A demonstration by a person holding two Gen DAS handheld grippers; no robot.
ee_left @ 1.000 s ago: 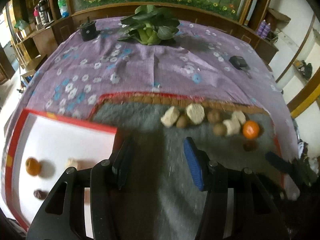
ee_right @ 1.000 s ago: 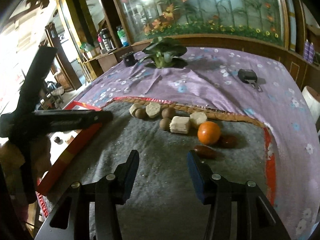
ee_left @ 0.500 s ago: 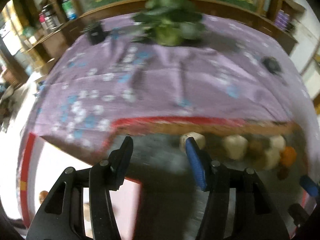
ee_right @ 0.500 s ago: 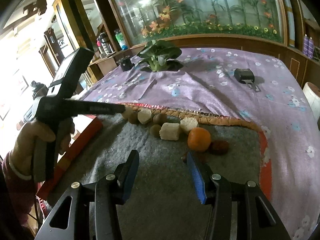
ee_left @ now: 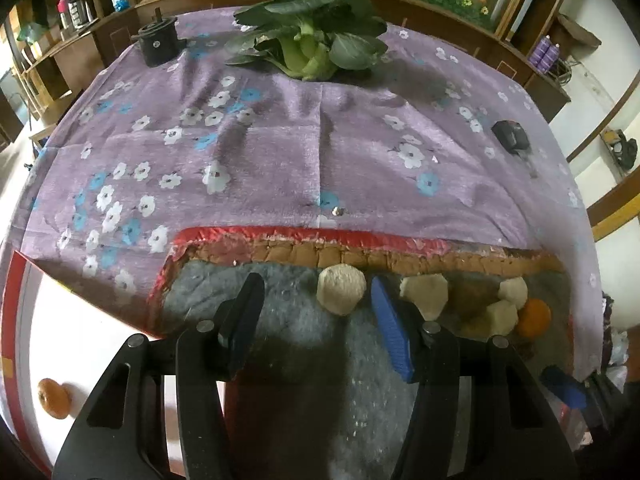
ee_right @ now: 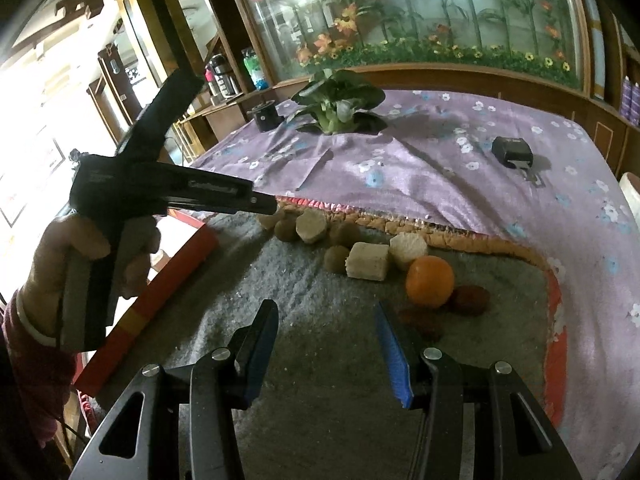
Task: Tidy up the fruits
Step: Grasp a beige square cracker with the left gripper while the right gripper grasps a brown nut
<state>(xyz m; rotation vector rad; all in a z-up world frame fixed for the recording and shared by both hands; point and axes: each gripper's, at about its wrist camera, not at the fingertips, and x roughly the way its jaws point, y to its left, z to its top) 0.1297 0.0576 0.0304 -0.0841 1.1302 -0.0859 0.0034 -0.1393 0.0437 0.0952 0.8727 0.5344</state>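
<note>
White tray [ee_left: 100,344] with red rim, far left: holds one orange fruit [ee_left: 54,398] already sorted. Grey mat [ee_left: 288,320] with red border on the purple flowered bench cloth [ee_left: 280,152]: carries the unsorted row along its far edge. Left gripper [ee_left: 316,316]: jaws open, empty, with the pale round chunk [ee_left: 341,289] at the row's left end lying between the tips; judged to be lining up a grasp on it. Next along the row: a small brown fruit [ee_right: 286,229], a second pale chunk [ee_left: 425,294], more brown fruits [ee_right: 345,233] and two pale blocks [ee_right: 368,261], an orange [ee_right: 430,281], then dark red fruits [ee_right: 471,299] beside and in front of it. Right gripper [ee_right: 326,354]: jaws open, empty, hovering over bare mat nearer than the row, with a dark red fruit just beside its blue pad. Background: leafy greens [ee_left: 312,44], a black pot [ee_left: 157,42], a small black device [ee_left: 511,136]. Risks: the blue pad sits close to the second pale chunk, so closing may nudge it or knock the packed row; the rounded chunk may roll out of a shallow pinch; the two grippers work near each other and could collide.
</note>
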